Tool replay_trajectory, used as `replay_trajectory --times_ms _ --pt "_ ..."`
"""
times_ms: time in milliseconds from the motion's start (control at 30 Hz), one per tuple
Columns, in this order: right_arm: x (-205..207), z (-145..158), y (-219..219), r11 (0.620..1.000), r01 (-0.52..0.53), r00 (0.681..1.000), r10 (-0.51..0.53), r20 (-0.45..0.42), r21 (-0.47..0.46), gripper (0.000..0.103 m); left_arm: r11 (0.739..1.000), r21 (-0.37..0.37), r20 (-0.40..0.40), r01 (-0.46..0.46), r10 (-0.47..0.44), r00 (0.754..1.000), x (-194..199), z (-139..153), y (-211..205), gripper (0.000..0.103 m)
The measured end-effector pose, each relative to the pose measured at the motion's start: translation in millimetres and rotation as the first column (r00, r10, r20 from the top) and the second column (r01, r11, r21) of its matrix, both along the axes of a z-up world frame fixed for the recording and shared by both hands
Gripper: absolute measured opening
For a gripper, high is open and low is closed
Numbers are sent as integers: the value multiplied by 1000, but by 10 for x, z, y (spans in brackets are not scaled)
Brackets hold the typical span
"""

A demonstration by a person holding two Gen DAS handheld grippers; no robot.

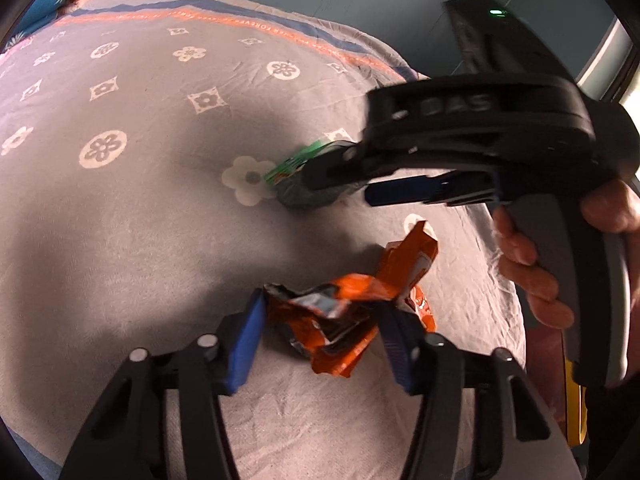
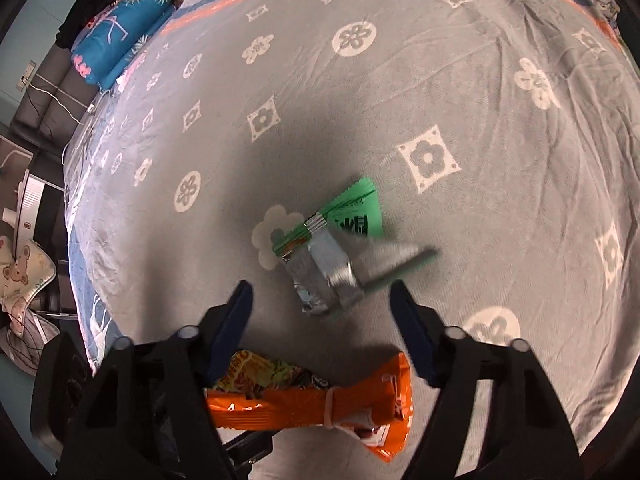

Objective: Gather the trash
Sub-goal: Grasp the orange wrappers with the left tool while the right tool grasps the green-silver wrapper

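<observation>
**Inspector:** State your fingers and where the trash lies.

**Operator:** My left gripper (image 1: 320, 344) has the crumpled orange wrapper (image 1: 344, 312) between its fingers. The left pad (image 1: 244, 344) touches the foil edge; the right one sits against the crumple, though I cannot tell how firmly it presses. My right gripper (image 2: 322, 332) is spread, nothing pinched, and it hovers just short of the green and silver wrapper (image 2: 332, 256). Both wrappers lie on the bed (image 2: 500, 184), near each other, on the grey flowered blanket.

**Inspector:** How should the step in hand be done?

**Operator:** In my judgement, close the left on the thick middle of the crumple, not a loose flap, and lift without dragging the blanket. Bring the right down until the fingers straddle the silver part, then close.

**Inspector:** Orientation?

**Operator:** In the right wrist view, the green wrapper's long axis runs diagonally, green end far and to the right, silver end near. The orange one, seen from the left wrist, stretches from near-left towards far-right, its tail rising.
</observation>
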State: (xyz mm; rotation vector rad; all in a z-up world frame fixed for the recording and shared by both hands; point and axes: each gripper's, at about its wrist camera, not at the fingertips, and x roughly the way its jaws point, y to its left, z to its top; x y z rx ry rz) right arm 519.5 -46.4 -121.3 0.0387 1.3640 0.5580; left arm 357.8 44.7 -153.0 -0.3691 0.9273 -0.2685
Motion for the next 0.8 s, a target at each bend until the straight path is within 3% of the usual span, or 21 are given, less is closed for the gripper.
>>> replay_trajectory --times_ms 200,333,533,800 --pt "40 -23 -9 1000 15 1000 -15 9 -1 29 1000 9 21 28 -28 999 -20 62 -67 22" --pt "64 -39 -50 999 47 999 -47 -1 26 10 999 6 23 36 -36 999 -15 73 -65 20" --pt "94 -22 -84 997 64 998 -65 12 41 2 999 0 25 47 -47 999 -45 102 -74 16" --pt "99 39 -97 996 62 998 -64 28 61 1 999 -8 26 54 -53 998 -42 113 -67 14"
